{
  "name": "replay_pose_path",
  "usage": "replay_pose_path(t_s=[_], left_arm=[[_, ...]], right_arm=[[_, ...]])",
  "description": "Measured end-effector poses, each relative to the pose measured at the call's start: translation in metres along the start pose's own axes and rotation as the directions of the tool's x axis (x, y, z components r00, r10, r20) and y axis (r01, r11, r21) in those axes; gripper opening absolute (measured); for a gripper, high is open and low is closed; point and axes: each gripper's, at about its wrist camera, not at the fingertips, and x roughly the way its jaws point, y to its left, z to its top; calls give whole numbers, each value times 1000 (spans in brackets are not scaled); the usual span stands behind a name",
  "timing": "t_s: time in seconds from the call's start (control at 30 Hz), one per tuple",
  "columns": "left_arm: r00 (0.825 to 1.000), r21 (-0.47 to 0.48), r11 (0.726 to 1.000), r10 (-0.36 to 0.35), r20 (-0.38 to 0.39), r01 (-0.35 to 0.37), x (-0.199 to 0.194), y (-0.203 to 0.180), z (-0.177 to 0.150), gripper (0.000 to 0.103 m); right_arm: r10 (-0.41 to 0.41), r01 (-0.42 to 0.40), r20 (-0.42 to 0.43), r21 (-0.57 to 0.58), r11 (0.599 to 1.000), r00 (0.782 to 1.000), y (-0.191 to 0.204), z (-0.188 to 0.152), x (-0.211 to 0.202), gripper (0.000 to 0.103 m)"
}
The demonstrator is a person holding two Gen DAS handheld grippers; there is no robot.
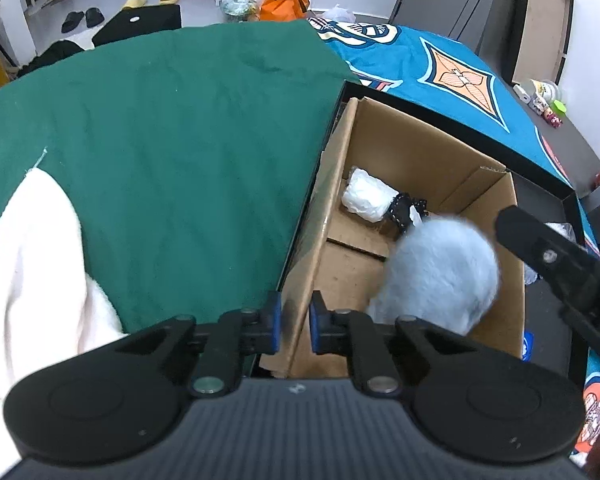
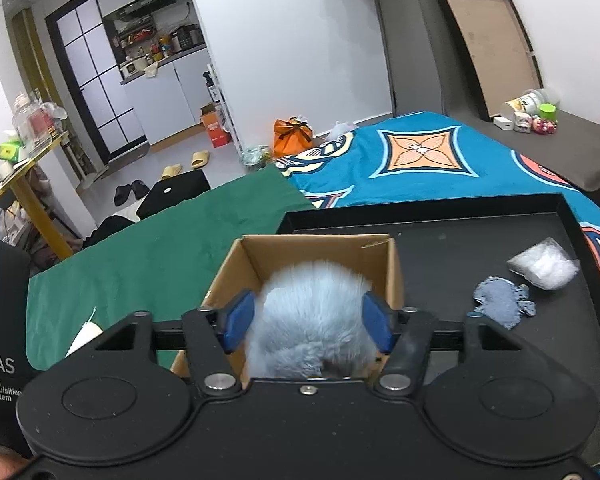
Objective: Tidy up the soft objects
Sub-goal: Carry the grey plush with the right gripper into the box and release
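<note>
A cardboard box [image 1: 336, 184] [image 2: 396, 272] stands in a black tray [image 2: 440, 248]. My right gripper [image 2: 308, 320] holds a fluffy light-blue plush [image 2: 312, 316] between its blue pads over the box; the plush [image 1: 440, 272] also shows in the left wrist view, hanging inside the box. A white packet [image 1: 366, 194] and a black dotted item [image 1: 406, 210] lie in the box. My left gripper [image 1: 295, 322] is nearly shut and empty, over the box's left wall. A white fleece cloth [image 1: 28, 272] lies on the green cloth [image 1: 160, 140].
On the tray right of the box lie a blue-grey fabric piece [image 2: 500, 300] and a clear bag of white stuffing [image 2: 544, 264]. A teal patterned bedspread [image 2: 420, 160] lies beyond. The floor holds slippers and an orange bag [image 2: 292, 132].
</note>
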Motion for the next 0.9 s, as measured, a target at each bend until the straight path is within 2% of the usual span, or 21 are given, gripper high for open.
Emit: replay_pose_path(t_s=[0.1, 0.57, 0.83, 0.9], left_arm=[[1000, -8, 1000, -15, 1, 15, 1, 4, 0, 13], [1000, 15, 1000, -23, 15, 23, -1, 3, 0, 13], [1000, 58, 998, -2, 22, 1, -6, -7, -1, 17], [1000, 63, 998, 1, 23, -2, -8, -8, -1, 20]], right_arm=[[12, -12, -21, -4, 1000, 1000, 5, -1, 7, 41], [-40, 40, -17, 28, 999, 999, -8, -1, -6, 42], [-36, 36, -14, 27, 999, 999, -14, -1, -19, 61], [-36, 37, -12, 28, 999, 999, -18, -2, -22, 63]])
